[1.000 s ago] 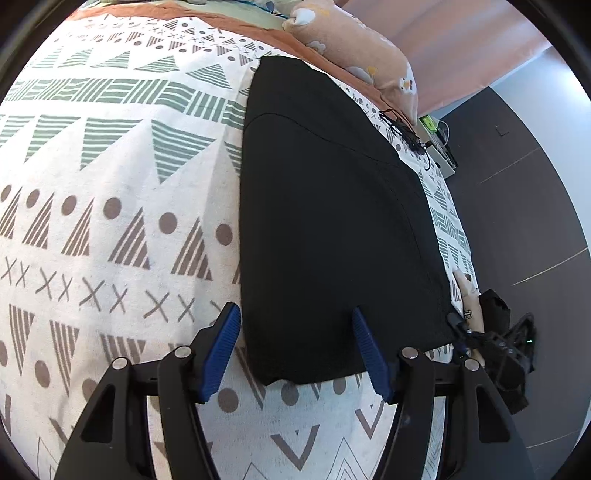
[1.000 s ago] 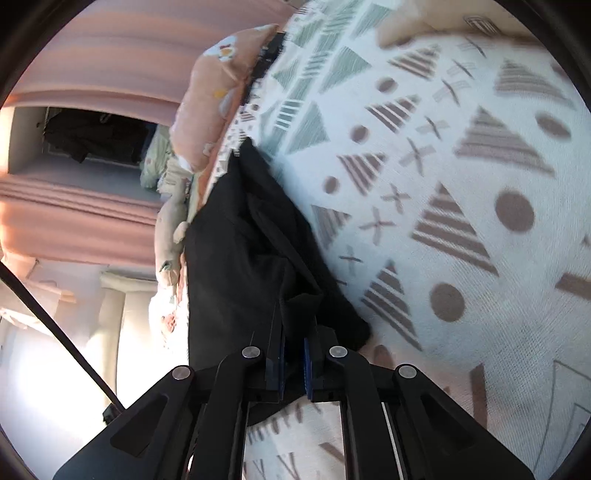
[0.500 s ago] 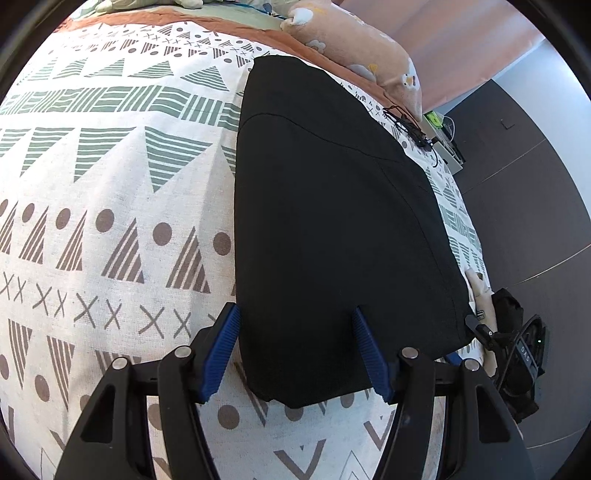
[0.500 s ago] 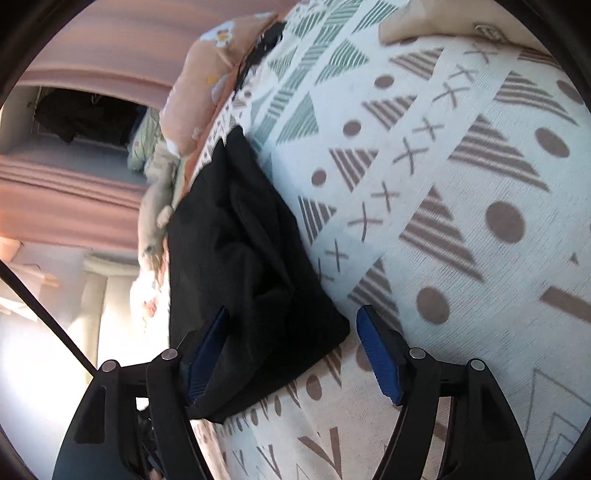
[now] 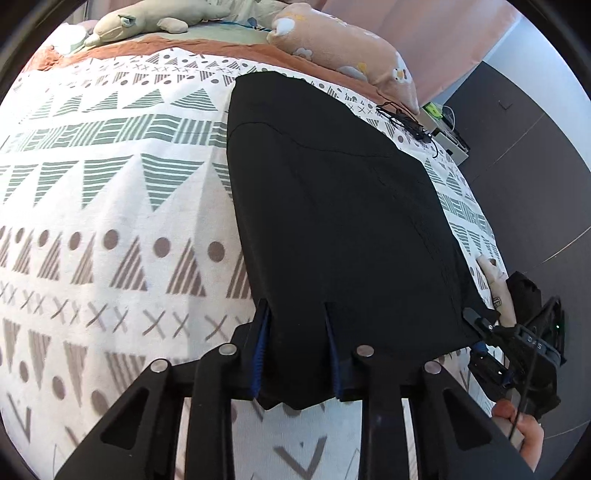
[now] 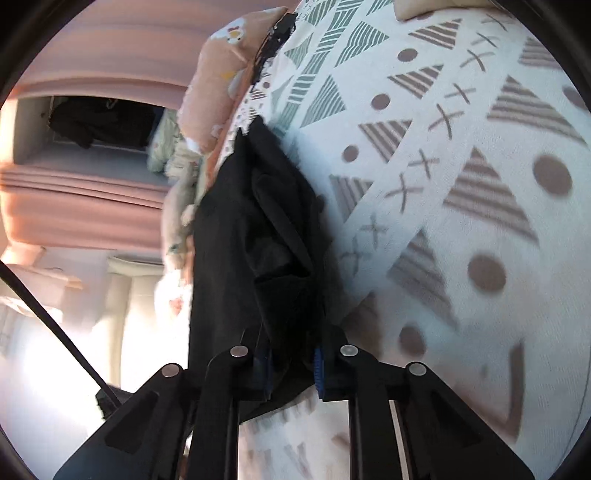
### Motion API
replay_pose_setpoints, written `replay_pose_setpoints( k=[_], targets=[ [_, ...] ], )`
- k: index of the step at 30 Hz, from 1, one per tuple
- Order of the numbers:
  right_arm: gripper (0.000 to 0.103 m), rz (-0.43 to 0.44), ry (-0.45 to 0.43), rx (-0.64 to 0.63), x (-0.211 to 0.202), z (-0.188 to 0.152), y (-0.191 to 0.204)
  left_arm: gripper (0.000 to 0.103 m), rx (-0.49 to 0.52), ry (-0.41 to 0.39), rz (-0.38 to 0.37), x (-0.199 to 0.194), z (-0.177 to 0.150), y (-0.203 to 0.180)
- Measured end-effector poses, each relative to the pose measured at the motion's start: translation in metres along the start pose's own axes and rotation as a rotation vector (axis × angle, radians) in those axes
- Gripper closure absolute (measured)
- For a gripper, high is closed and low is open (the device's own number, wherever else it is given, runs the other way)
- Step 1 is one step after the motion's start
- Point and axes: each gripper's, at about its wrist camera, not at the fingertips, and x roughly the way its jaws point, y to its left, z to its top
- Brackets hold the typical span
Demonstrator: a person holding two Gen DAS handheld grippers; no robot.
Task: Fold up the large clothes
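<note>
- A flat black cloth garment (image 5: 332,206) lies spread out on the bed, on a white bed cover with green and brown triangles, dots and crosses (image 5: 110,192).
- A long peach pillow with little flowers (image 5: 343,55) lies past the far end of the garment, and a beige soft toy (image 5: 147,22) lies at the head of the bed.
- A black tangled cord (image 5: 406,122) lies on the cover near the pillow, just beside the garment's far corner.
- Nothing sits on top of the garment or between my claws and it.
- My left claw (image 5: 295,354) has just been closing, and its blue pads now squeeze the near edge of the garment.
- My right claw (image 6: 291,365) has just been closing too, and it now pinches a bunched corner of the same garment.
- From the left view I see my right claw (image 5: 476,332) at the garment's right near corner, with my hand (image 5: 524,435) holding its handle.
- A moment ago both claws stood wide apart around the cloth; now both are clamped on it.
</note>
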Motion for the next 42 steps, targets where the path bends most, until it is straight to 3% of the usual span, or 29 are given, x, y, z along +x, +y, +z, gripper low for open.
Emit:
replay_pose_setpoints(
  k=[13,22,42],
  targets=[
    [0.092,0.021,0.018,-0.072,-0.056,-0.076,-0.007,0.077,0.002,0.042,-0.038,-0.07,-0.073,0.025],
    [0.092,-0.037,0.03,-0.131,-0.097,-0.12,-0.011,0.077,-0.013,0.053,-0.059,-0.108,-0.131,0.033],
    [0.092,-0.087,0.089,-0.151,-0.182,-0.177,-0.015,0.076,0.004,0.074,-0.106,-0.161,-0.209,0.026]
  ],
)
